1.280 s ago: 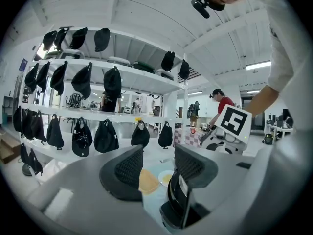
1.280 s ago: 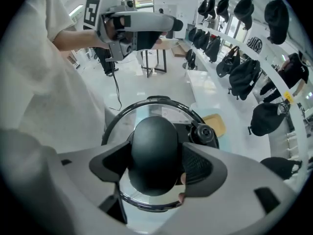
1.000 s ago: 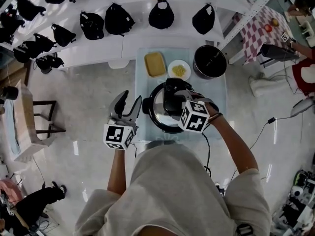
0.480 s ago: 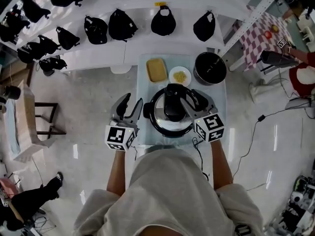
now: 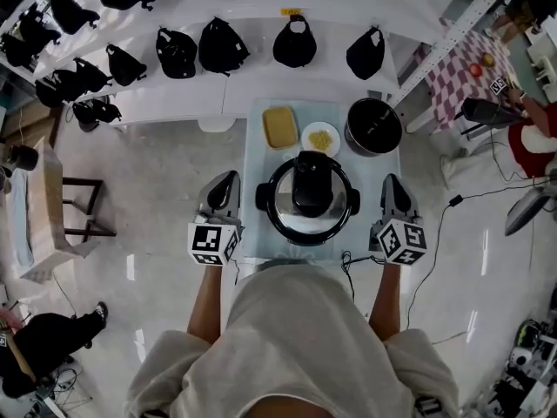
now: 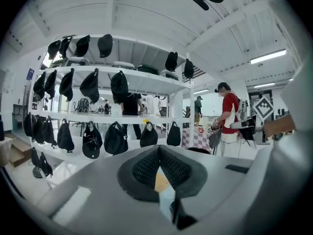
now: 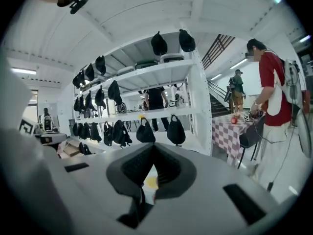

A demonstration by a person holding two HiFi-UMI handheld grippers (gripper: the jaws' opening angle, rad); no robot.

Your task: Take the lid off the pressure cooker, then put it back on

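The pressure cooker (image 5: pixel 307 200) stands on the small pale table (image 5: pixel 261 151), its lid on with the black handle (image 5: pixel 312 184) on top. My left gripper (image 5: pixel 223 184) hangs just left of the cooker, apart from it. My right gripper (image 5: pixel 392 185) hangs just right of it, also apart. Both have just been closing and are now shut with nothing between the jaws. In the left gripper view the left gripper (image 6: pixel 159 151) has its dark pads meeting, and in the right gripper view so does the right gripper (image 7: pixel 154 148).
Behind the cooker on the table lie a yellow block (image 5: pixel 278 126), a plate of yellow food (image 5: pixel 320 138) and a black pot (image 5: pixel 372 126). White shelves with black caps (image 5: pixel 218 46) run beyond. A person in red (image 5: pixel 535 133) stands by a checkered table (image 5: pixel 466 64) at right.
My right gripper left the lid handle, swung out to the cooker's right side, rolled and closed. My left gripper stayed put and closed its jaws.
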